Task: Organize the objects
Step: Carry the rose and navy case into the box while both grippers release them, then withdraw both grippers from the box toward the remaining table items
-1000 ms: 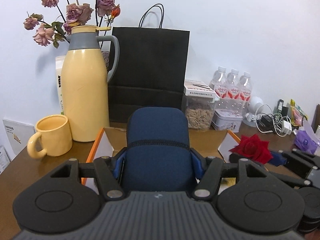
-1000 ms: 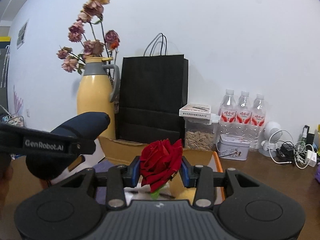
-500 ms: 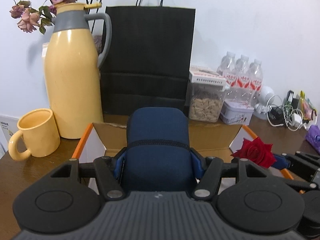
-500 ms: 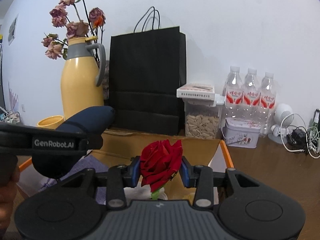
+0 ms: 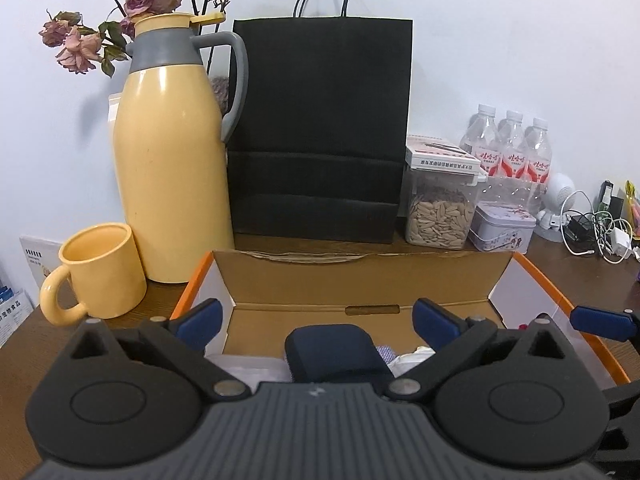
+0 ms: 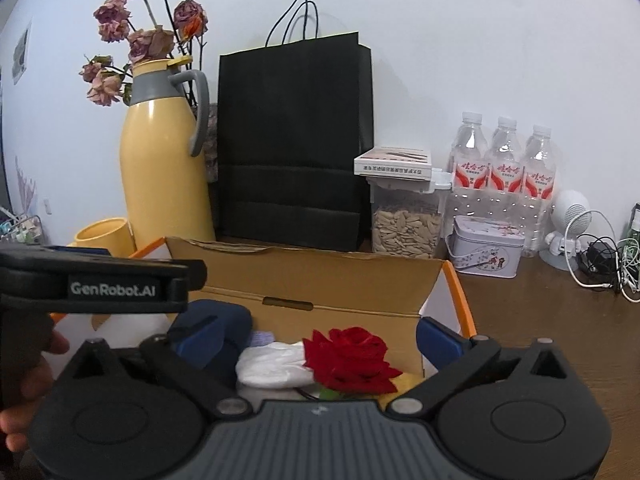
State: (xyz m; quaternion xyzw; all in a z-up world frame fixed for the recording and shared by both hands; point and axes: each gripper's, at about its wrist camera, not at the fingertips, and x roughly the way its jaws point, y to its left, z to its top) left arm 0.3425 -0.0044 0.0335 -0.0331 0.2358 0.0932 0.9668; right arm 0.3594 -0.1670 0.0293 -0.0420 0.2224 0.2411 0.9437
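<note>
With both pairs of jaws just sprung wide apart and clamping nothing, the blue case (image 5: 334,350) and the red rose (image 6: 350,360) lie inside the cardboard box (image 5: 360,276), while the yellow mug (image 5: 100,272) beside the box seemingly awaits sorting.

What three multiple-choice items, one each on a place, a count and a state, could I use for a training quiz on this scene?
1. Where is the red rose?
A. in the cardboard box
B. in the black bag
C. in the mug

2. How many water bottles stand by the wall?
A. two
B. three
C. five

3. How is the right hand-held gripper?
A. shut on the rose
B. shut on the mug
C. open

Answers: 1 A, the rose lies inside the box; 2 B, three capped bottles stand side by side; 3 C, its pads stand wide apart, clear of the rose.
</note>
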